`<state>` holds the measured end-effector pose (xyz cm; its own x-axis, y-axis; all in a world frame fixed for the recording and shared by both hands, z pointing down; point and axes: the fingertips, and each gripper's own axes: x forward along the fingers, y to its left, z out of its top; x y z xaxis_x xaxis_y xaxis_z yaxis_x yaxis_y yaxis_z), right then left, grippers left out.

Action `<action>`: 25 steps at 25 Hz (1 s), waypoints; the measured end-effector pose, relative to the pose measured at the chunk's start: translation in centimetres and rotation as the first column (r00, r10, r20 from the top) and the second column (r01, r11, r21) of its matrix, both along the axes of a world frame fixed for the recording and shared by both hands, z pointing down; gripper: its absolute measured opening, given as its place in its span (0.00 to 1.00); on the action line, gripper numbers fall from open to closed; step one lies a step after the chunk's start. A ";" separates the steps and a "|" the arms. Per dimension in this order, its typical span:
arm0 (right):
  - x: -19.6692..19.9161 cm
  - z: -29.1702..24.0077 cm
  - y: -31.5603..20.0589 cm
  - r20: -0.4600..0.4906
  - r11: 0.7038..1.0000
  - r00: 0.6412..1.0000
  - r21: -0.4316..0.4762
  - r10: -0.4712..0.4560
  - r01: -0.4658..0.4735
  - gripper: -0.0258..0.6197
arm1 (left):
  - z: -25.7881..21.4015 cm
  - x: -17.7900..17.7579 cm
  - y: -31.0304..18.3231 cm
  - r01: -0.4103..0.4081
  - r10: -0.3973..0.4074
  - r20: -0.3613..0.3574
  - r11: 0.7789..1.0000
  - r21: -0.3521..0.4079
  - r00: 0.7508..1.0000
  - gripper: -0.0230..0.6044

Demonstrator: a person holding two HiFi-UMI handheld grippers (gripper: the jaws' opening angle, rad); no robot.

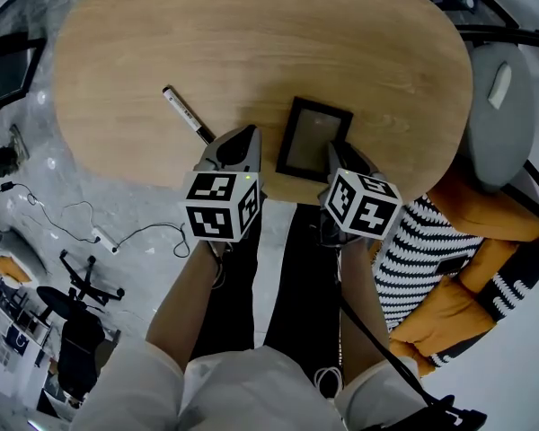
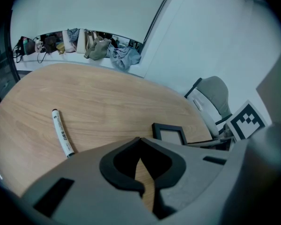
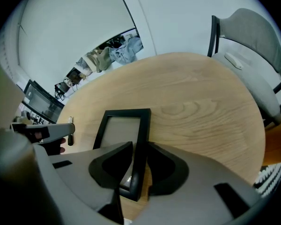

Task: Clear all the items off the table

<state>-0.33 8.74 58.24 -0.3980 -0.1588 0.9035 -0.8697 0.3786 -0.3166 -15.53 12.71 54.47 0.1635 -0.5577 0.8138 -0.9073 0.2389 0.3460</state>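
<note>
the right gripper [image 3: 140, 146] points steeply down at the near edge of the counter [image 3: 201, 102]. its fingers [image 3: 114, 165] straddle the right rail of the frame [image 3: 122, 132]: one finger is inside, over the glass, and the other is outside, over bare wood. both tips look pressed to the rail, so the fingers seem clamped on it. the frame lies flat on the counter. its long axis runs straight ahead from these fingers, and most of its body sits ahead of them and to their left.

the left gripper [image 2: 140, 142] has its fingers together at the tips, with nothing between them. only wood shows through the gap lower down. the marker [image 2: 62, 132] lies on the counter just left of these fingers. its near end is close beside them and its long axis slants ahead and further left.

the frame looks like the step in hand, and the right hand is both nearer to it and already on it. the grip is at one rail near a corner, so the frame's weight lies off to the left of the fingers. it would likely swing or sag that way on a lift unless the wrist holds it level. the marker falls to the left hand, whose fingers would have to part and shift left across its axis.
</note>
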 end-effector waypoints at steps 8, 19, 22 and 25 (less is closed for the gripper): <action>0.4 -0.1 -0.2 0.018 1.000 0.999 -0.014 0.027 -0.027 0.17 | 0.4 0.5 -0.5 -0.015 0.015 0.003 1.000 -0.007 1.000 0.05; 0.9 -1.0 -0.8 0.040 0.999 0.998 0.015 0.047 -0.048 0.17 | 0.9 0.8 -0.6 -0.029 0.029 0.016 0.999 -0.018 0.999 0.05; 1.5 -1.3 -1.5 0.042 0.997 0.997 0.032 0.067 -0.069 0.17 | 1.0 1.0 -0.9 -0.041 0.041 0.021 0.999 -0.015 0.999 0.05; 2.5 -2.0 -2.3 0.045 0.995 0.995 0.049 0.090 -0.092 0.17 | 0.7 1.9 -1.5 -0.066 0.067 0.027 0.998 -0.009 0.997 0.05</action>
